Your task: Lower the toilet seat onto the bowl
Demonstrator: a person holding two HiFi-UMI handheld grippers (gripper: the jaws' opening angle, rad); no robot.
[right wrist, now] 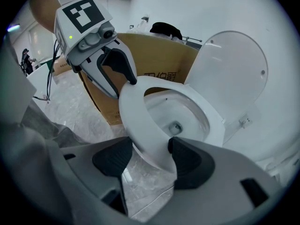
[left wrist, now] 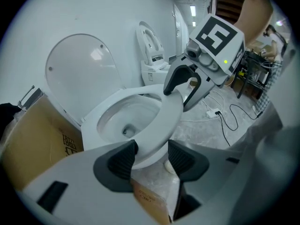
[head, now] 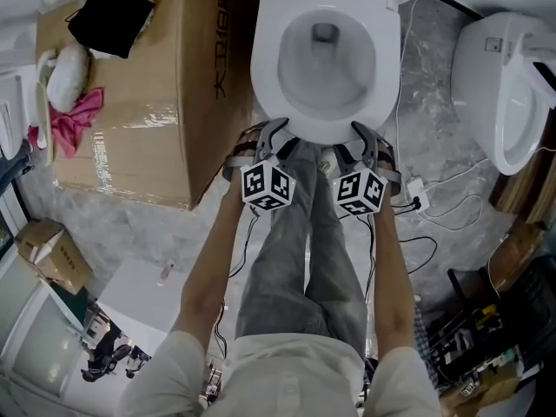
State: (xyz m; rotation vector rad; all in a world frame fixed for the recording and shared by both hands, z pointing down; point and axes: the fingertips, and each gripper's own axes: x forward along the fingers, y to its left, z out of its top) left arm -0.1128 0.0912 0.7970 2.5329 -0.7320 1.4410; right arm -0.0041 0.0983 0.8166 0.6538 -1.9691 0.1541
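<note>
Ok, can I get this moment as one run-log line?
step: lower seat, unconfirmed | toilet seat: front rim between both pairs of jaws, low over bowl, contact unclear | left gripper: open | right gripper: open | lid: upright

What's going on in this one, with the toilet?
A person stands over a toilet with a hand-held gripper in each hand. The left hand-held gripper and the right hand-held gripper each straddle the front rim of the toilet seat. Their jaws are open, with the rim between them rather than clamped. The lid stands raised at the back. The seat is down over the bowl or very nearly; whether it fully rests there cannot be told.
</note>
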